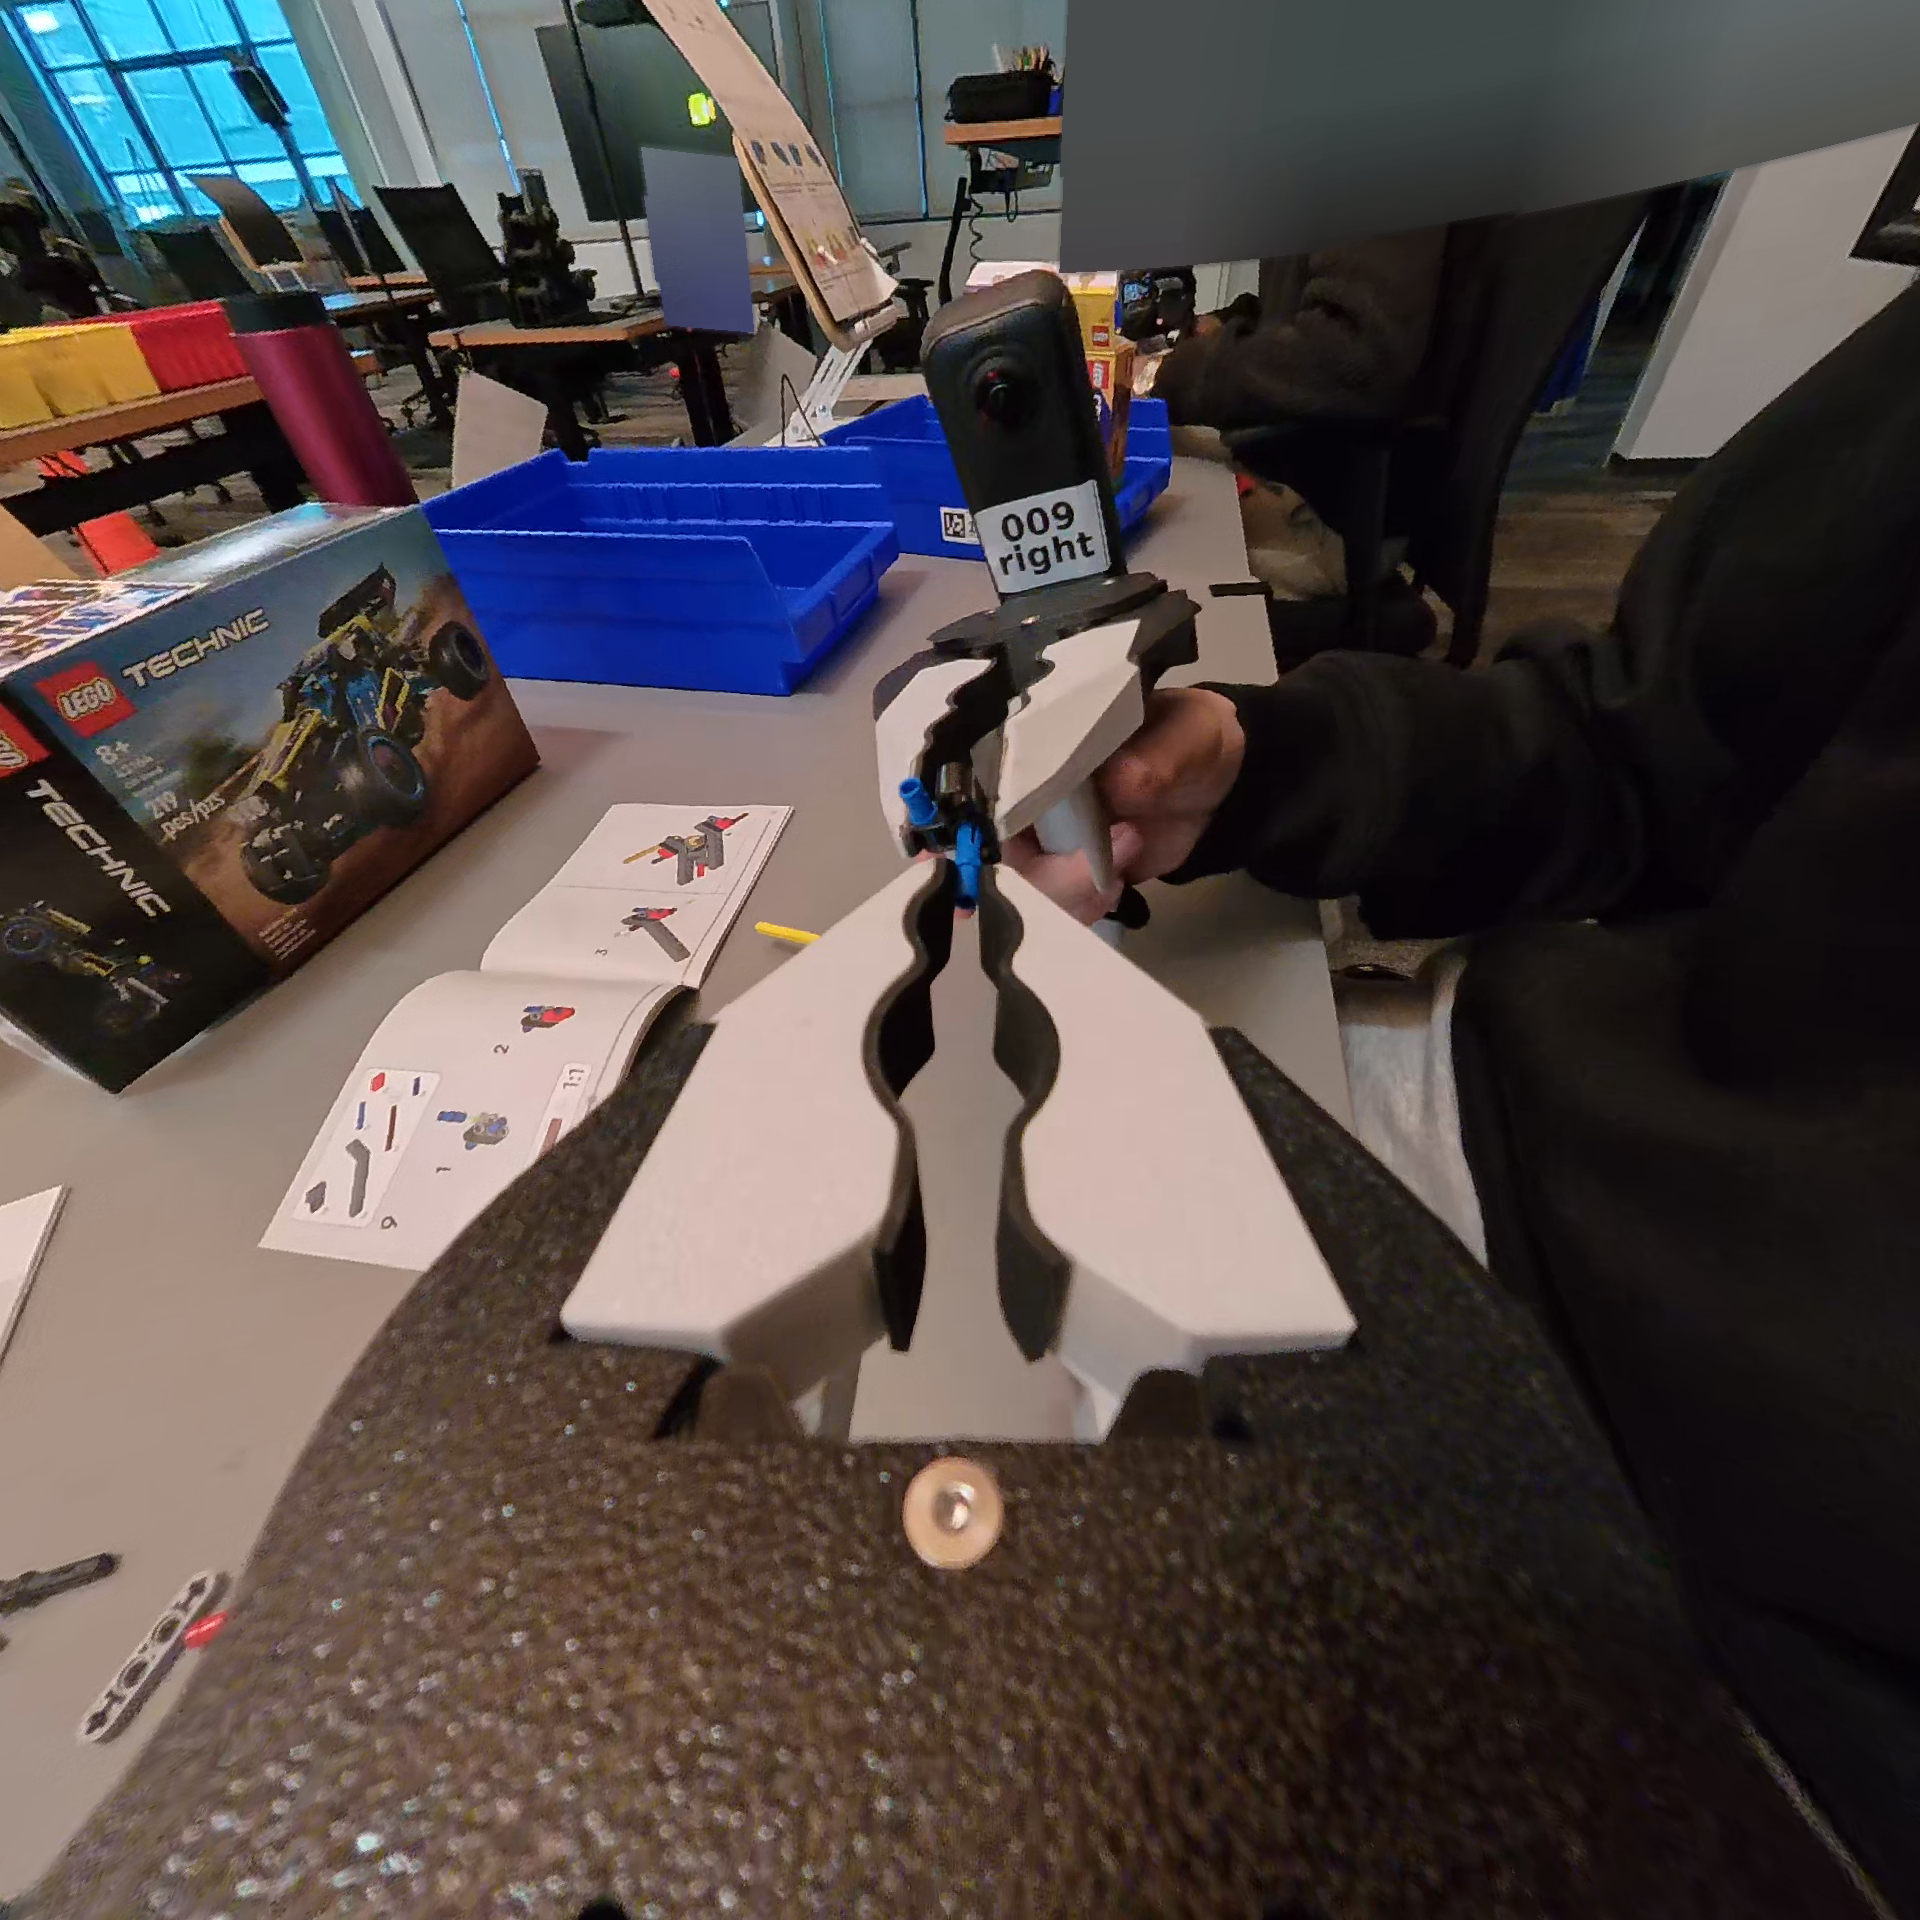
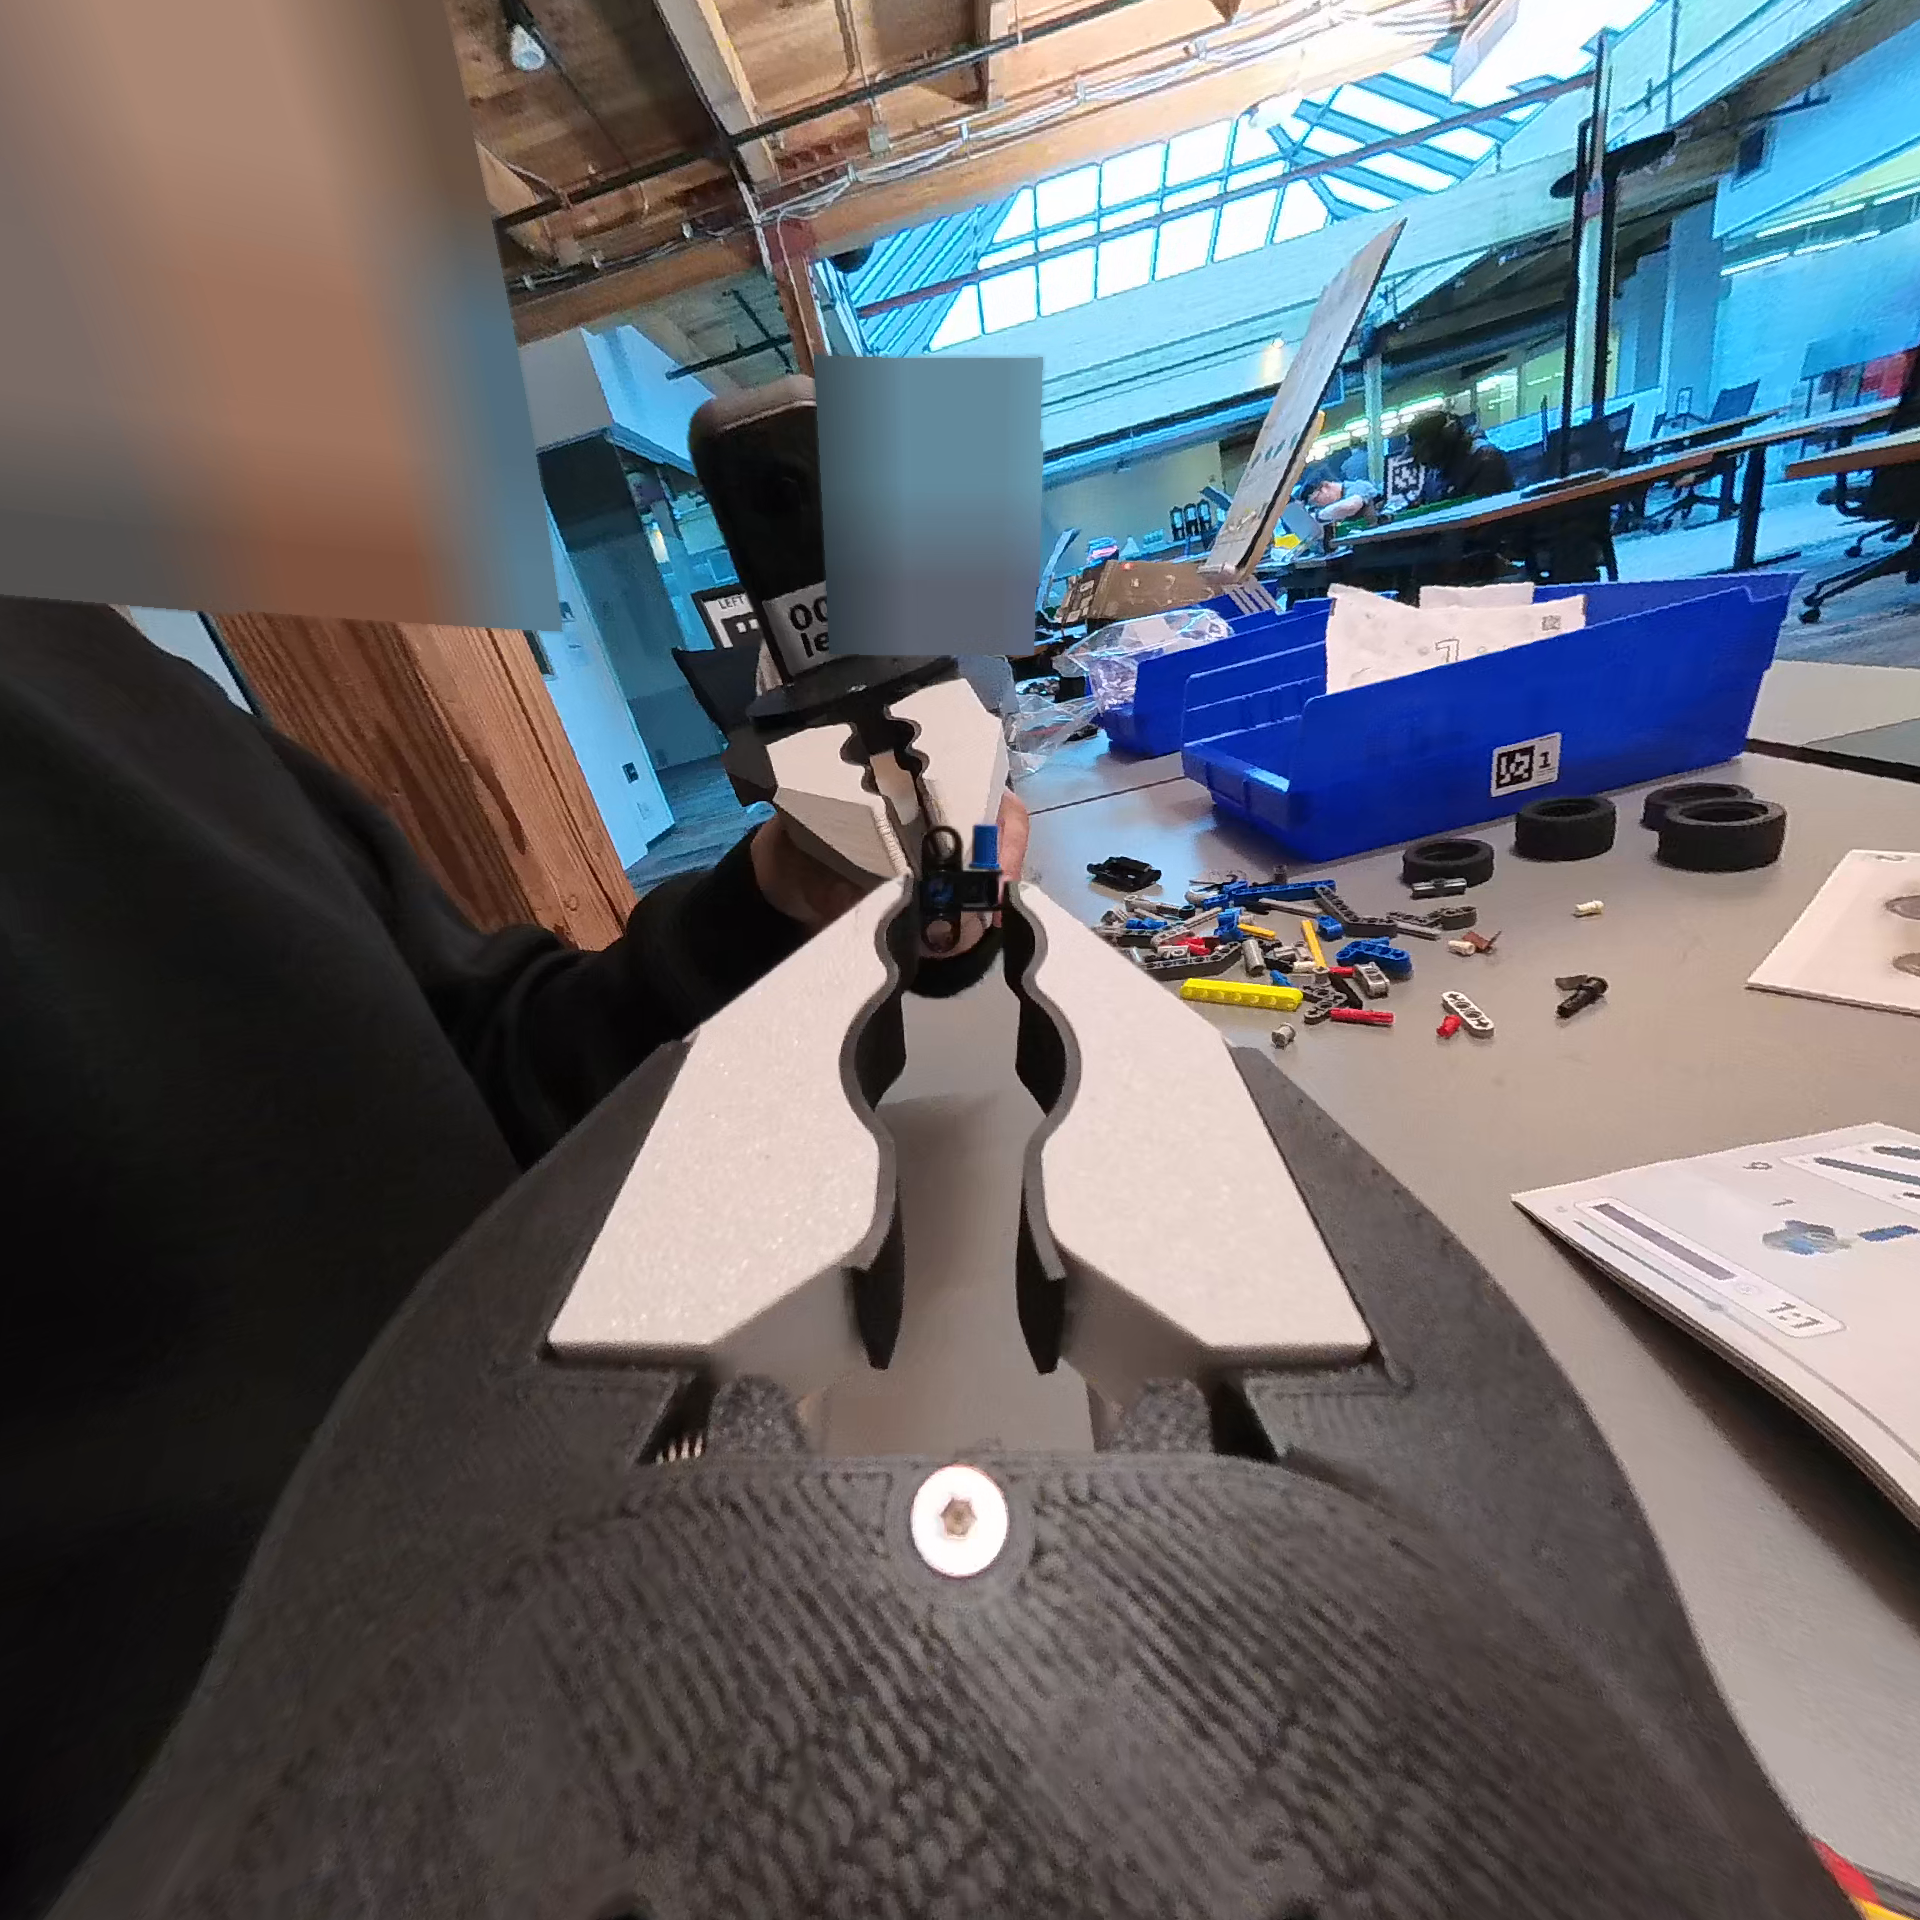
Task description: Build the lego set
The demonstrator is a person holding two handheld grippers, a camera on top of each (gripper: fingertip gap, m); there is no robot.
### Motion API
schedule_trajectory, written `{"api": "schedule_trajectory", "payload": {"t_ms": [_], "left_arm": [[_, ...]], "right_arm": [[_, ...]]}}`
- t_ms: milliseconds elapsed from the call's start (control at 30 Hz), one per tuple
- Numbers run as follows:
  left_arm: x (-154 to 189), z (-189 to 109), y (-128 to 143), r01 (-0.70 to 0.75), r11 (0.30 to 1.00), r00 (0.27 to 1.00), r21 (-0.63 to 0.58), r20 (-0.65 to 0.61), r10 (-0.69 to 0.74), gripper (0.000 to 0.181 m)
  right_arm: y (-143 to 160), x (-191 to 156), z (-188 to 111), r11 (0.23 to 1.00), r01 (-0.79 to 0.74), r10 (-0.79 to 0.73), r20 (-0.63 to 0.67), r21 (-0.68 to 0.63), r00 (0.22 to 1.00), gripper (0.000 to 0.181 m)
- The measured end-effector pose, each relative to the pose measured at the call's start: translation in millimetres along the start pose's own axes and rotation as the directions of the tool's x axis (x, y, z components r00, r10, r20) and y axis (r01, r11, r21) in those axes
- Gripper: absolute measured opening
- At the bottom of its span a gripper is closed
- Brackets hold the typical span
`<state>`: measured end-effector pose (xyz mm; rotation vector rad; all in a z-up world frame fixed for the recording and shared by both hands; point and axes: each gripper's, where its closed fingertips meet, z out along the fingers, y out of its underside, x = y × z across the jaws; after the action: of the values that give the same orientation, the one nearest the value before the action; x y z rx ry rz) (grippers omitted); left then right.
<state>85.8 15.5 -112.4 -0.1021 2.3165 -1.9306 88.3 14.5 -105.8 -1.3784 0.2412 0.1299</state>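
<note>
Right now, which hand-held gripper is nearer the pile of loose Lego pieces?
Left, probably. The left hand-held gripper sits alongside the Lego pile; the right hand-held gripper points toward it from farther off, both shut on a black-and-blue assembly.

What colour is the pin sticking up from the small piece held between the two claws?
Blue pin, on a black connector; clearest in the right wrist view.

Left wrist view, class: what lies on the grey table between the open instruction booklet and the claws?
A thin yellow Lego rod lies on the bare grey table there, seen in the left wrist view.
</note>
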Motion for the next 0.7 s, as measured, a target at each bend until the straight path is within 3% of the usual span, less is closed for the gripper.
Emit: {"api": "schedule_trajectory", "payload": {"t_ms": [233,533,700], "left_arm": [[-0.9,-0.7,2.7,0.015,1.000,1.000,-0.001,-0.011,-0.015,0.002],[1.7,2.9,1.4,0.125,0.989,0.989,0.076,-0.092,-0.118,0.003],[0.3,5.5,6.7,0.087,0.996,0.995,0.035,-0.061,-0.085,0.002]], "right_arm": [[4.3,1.3,1.5,0.995,0.087,-0.089,-0.039,-0.059,0.995,0.014],[8.0,0.2,-1.4,0.997,0.029,-0.029,0.002,-0.069,1.000,0.014],[13.1,4.4,-2.3,0.987,0.101,-0.107,-0.039,-0.126,0.993,0.014]]}}
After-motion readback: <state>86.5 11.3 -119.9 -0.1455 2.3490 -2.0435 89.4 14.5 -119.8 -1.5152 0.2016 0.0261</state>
